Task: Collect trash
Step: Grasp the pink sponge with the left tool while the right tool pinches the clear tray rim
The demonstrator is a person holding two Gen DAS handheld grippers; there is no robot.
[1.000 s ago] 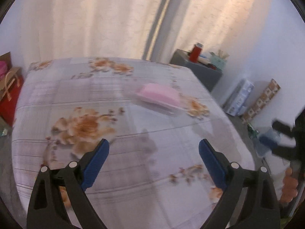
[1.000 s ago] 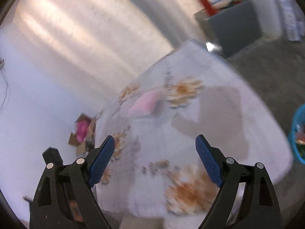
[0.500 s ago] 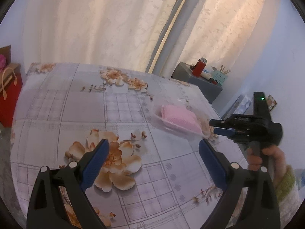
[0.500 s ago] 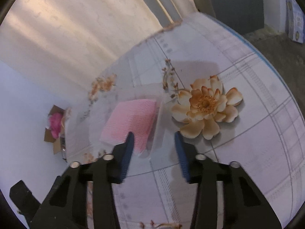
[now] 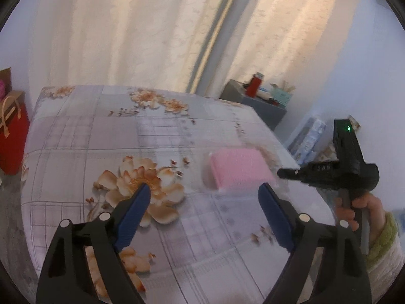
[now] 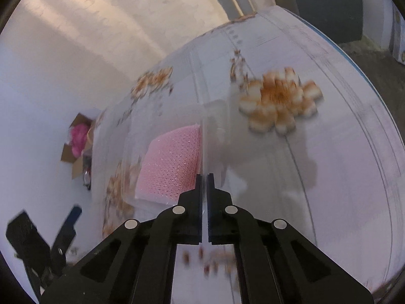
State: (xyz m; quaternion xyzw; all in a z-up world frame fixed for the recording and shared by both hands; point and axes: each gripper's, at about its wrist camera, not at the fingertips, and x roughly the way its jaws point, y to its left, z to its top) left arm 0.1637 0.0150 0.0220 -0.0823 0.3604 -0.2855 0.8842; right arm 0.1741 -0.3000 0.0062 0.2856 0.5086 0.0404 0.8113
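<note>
Step in hand: the pick-up of one piece of trash. The right gripper (image 6: 204,185) has its jaws pressed nearly together on the thin clear rim of a plastic tray (image 6: 205,136), which holds a pink pad (image 6: 172,162). The rim runs as a pale line straight out from between the fingertips, so the pinch looks made. Whether the tray has left the cloth cannot be told; the right view is blurred.

Location of the thing: the tray sits toward the right edge of the table (image 5: 83,136), on the flowered, checked cloth, just beside a large orange bloom in the right view. In the left view the pad (image 5: 240,169) shows near the right gripper's nose (image 5: 288,173); the clear tray around it is hard to make out there.

The left gripper (image 5: 203,197) hangs over the near part of the table, jaws spread wide, holding nothing, well short of the tray.

Next move, as a judgement: lift the tray clear while keeping the pinch firm, since a thin plastic rim could flex or slip and the pad could slide out if the tray tips. Then carry it to a bin; none shows in these views.

Writing: white characters on the right gripper's body (image 5: 320,168), possibly "DAS", too blurred to be sure. A green light glows on its top. No brand readable elsewhere.
</note>
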